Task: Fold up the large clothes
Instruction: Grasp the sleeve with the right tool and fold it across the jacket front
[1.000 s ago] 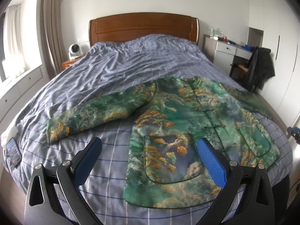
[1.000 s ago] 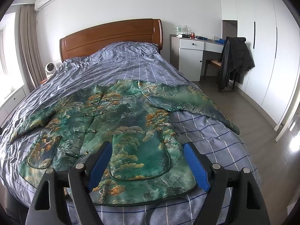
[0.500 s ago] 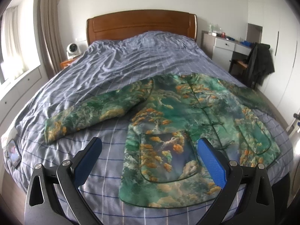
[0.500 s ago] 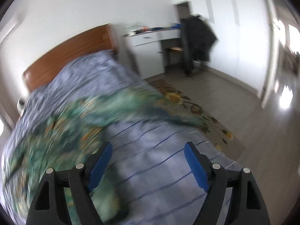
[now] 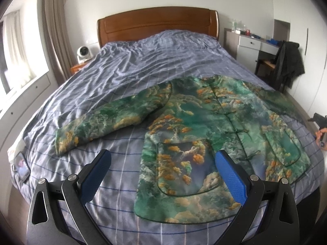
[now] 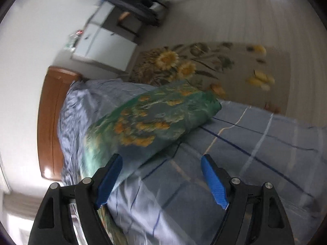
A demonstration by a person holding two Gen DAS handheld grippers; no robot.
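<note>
The green patterned jacket (image 5: 220, 134) lies spread flat on the bed (image 5: 143, 71), while the left tool (image 5: 163, 173) and right tool (image 6: 161, 175) hover wide open, holding nothing

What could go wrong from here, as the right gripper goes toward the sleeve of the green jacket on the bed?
1. The right gripper is open beside the jacket sleeve, and the blurred right wrist view suggests fast motion; it may pinch the checked bedsheet together with the sleeve.
2. That sleeve reaches the bed's edge above the sunflower rug; a missed grip might push it off.
3. A phone lies at the sheet's corner; tugging the sheet might slide it.
</note>
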